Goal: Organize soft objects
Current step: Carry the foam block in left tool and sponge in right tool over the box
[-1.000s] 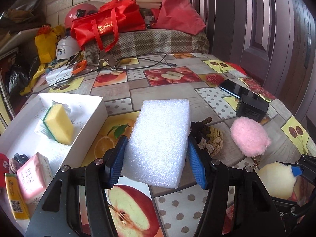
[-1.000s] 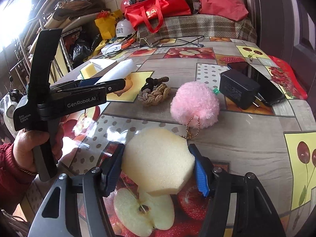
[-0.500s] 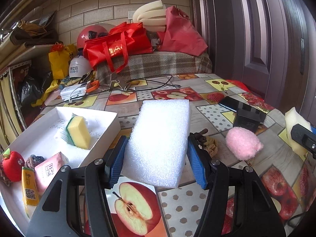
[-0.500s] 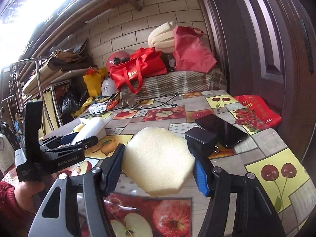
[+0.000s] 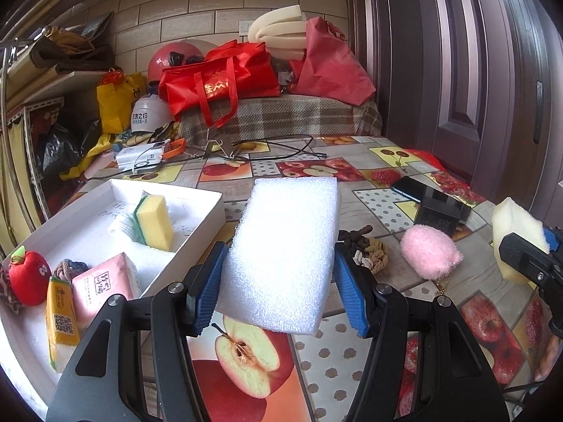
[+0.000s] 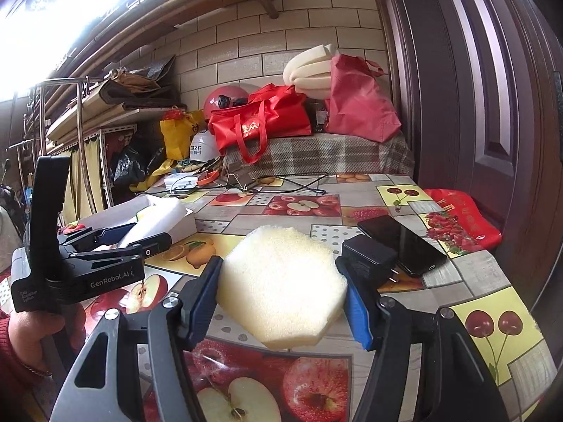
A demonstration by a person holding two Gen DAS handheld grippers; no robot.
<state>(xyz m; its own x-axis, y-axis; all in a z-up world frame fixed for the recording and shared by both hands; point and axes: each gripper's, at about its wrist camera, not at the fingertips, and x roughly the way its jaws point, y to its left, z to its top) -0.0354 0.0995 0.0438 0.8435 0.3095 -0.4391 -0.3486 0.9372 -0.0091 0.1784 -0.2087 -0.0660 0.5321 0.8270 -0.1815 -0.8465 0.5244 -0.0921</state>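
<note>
Left gripper (image 5: 279, 277) clamps a white foam block (image 5: 285, 256) above the table (image 5: 352, 362), beside the white tray (image 5: 197, 239). Right gripper (image 6: 281, 295) squeezes a yellow sponge (image 6: 281, 281) above the table, near the charger (image 6: 369, 256).

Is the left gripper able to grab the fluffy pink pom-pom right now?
Probably not yet. The left gripper is shut on the white foam block, so its jaws are full. The fluffy pink pom-pom lies uncovered on the fruit-print tablecloth.

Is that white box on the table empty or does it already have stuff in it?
Partly filled: the white box holds a yellow sponge and tissue pack.
</note>
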